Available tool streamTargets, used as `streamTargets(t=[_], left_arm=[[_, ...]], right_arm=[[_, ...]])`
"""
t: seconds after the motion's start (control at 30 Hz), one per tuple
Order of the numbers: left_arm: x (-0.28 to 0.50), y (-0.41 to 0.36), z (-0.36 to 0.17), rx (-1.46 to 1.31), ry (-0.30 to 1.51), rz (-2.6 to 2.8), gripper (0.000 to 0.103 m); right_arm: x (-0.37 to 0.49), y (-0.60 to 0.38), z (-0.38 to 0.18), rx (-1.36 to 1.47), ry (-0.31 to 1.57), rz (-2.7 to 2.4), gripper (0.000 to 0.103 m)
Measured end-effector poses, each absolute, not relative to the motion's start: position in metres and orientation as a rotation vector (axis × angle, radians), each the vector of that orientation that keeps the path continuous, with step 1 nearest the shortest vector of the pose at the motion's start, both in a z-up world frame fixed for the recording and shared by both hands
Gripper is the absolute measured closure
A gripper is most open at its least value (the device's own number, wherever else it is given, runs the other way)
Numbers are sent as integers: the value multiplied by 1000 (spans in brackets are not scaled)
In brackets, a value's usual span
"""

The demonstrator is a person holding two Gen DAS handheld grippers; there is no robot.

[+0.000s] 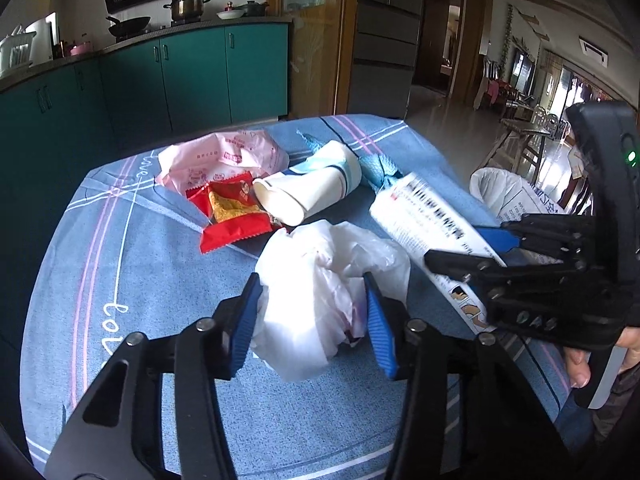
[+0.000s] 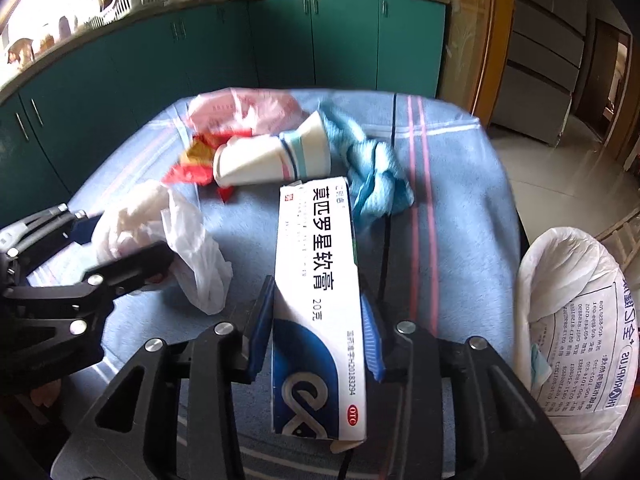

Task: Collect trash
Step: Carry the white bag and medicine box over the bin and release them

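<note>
Your left tool [image 1: 312,322] has its blue pads against the sides of the crumpled white plastic bag [image 1: 328,280], narrowed around it. Your right tool [image 2: 318,336] is clamped on the near end of the white-and-blue medicine box [image 2: 316,272], whose far end reaches toward the paper cup [image 2: 272,156].

The bag is soft and slippery, so as I judge it the pads may catch only a fold, and a loose tail could drag on the cloth or slide free as you lift. The box is held at one end only; it may pivot or sag, and if you swing it, its far end could knock the cup or the red snack wrapper [image 1: 232,216] about. The two tools work close together, so a careless crossing could make them collide.

The table is covered by a blue cloth with pink and white stripes [image 1: 160,280], which could bunch up if a pad snags it. On it also lie a pink bag [image 1: 224,156] and a crumpled blue rag [image 2: 372,176]. A white sack [image 2: 572,320] stands open just off the table edge, likely the place for the trash. Behind are teal kitchen cabinets [image 1: 192,76] with pots on top.
</note>
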State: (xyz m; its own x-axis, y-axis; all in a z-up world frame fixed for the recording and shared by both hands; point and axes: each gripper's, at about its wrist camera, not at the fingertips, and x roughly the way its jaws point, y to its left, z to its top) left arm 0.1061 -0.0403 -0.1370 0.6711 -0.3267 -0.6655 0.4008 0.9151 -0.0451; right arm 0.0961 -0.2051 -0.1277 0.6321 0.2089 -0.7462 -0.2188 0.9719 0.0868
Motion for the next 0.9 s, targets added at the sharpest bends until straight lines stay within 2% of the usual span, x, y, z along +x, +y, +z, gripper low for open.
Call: streamTargets(t=[0.2,0.37,0.5,0.63,0.9], left_arm=[[101,-39,-127,83,706,-421,57],[96,-56,-106,33,682,-482,57],[105,-105,-95,19,727,-582,58],[120,-188,-88,-7,771,-736,58],[134,-318,-125,76,900,-886,57]], right_arm=[[78,-238,-101,56,737,220,64],[63,-311,-81,143,666,72,64],[47,-375,-77,178,648,-138,64],[38,-412,-82,171,664,-295,64],[35,-458,-97,264,723,-412,64]])
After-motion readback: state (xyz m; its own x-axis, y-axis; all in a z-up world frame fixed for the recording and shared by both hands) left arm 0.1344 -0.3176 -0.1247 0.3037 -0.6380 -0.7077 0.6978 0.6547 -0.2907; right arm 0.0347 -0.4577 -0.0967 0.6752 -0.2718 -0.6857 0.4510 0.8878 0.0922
